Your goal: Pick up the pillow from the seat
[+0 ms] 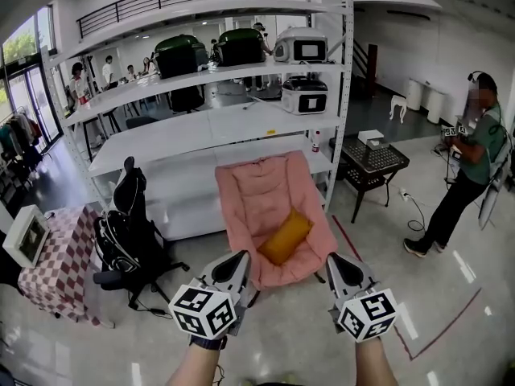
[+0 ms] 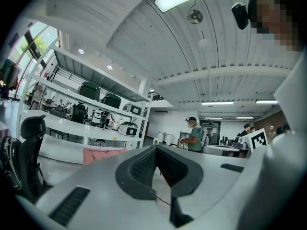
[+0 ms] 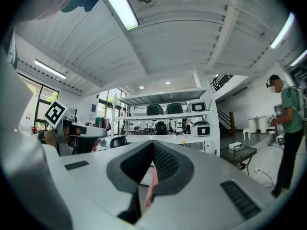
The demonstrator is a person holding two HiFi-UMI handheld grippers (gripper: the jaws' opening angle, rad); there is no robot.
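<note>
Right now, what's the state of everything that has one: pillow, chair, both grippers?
pillow: lying slantwise on the seat, untouched, not yet picked up.
pink chair: unfolded, standing in front of the shelf rack, holding only the pillow.
left gripper: jaws together, nothing between them, apart from the pillow.
right gripper: jaws together, nothing between them, apart from the pillow.

one pillow (image 1: 285, 236), one chair (image 1: 257, 185), grippers (image 1: 241, 258) (image 1: 335, 260) — two

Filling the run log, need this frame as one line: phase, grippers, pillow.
phase: pre-grasp, pick not yet done | left gripper: shut, empty | right gripper: shut, empty | pillow: lying on pink seat, untouched
</note>
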